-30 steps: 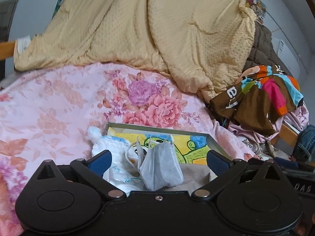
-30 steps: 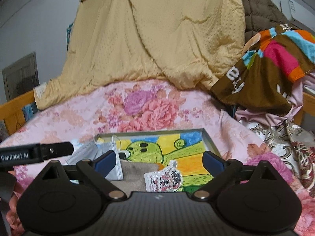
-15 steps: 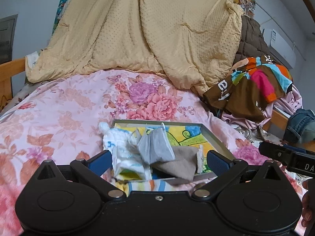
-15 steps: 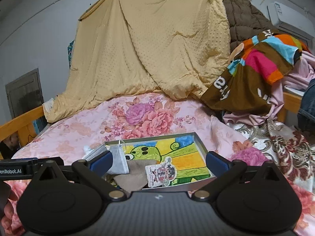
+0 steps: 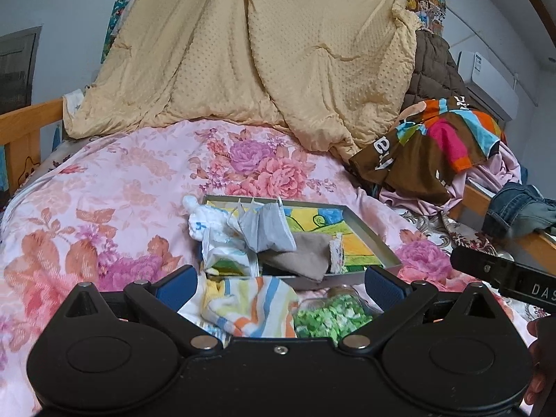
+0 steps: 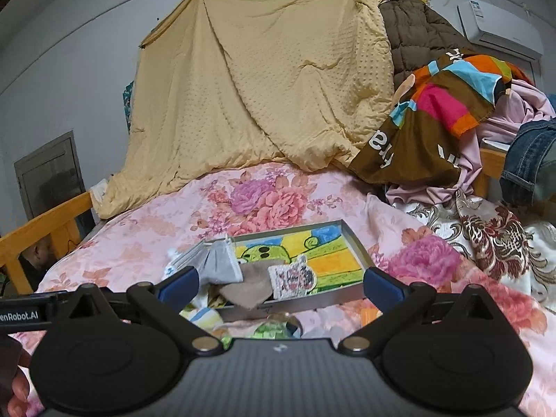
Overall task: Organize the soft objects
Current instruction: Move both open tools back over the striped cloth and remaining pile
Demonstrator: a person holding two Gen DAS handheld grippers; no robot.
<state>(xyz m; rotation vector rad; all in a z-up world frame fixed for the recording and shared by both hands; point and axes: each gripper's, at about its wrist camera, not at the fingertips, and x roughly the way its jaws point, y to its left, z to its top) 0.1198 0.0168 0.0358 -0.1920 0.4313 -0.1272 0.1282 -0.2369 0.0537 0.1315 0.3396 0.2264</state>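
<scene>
A metal tray (image 5: 373, 234) with a yellow and green cartoon lining lies on the pink floral bedspread (image 5: 114, 201). On its near left end lie a grey face mask (image 5: 266, 229), a tan cloth (image 5: 304, 255), a white cloth (image 5: 205, 220) and a tissue pack (image 5: 227, 260). A striped cloth (image 5: 250, 304) and a jar of green bits (image 5: 328, 314) lie in front of the tray. My left gripper (image 5: 279, 286) is open and empty above them. My right gripper (image 6: 279, 285) is open and empty in front of the tray (image 6: 354, 243), near a small patterned pouch (image 6: 293, 276).
A yellow quilt (image 5: 278, 59) hangs at the back. A pile of clothes (image 5: 441, 142) and jeans (image 5: 517, 208) lies at the right by a wooden bed rail (image 5: 479, 196). A wooden rail (image 6: 45, 222) runs along the left.
Both grippers have pulled back and risen from the tray. The striped cloth and the green jar have come into view in front of the tray. Both stay open.
</scene>
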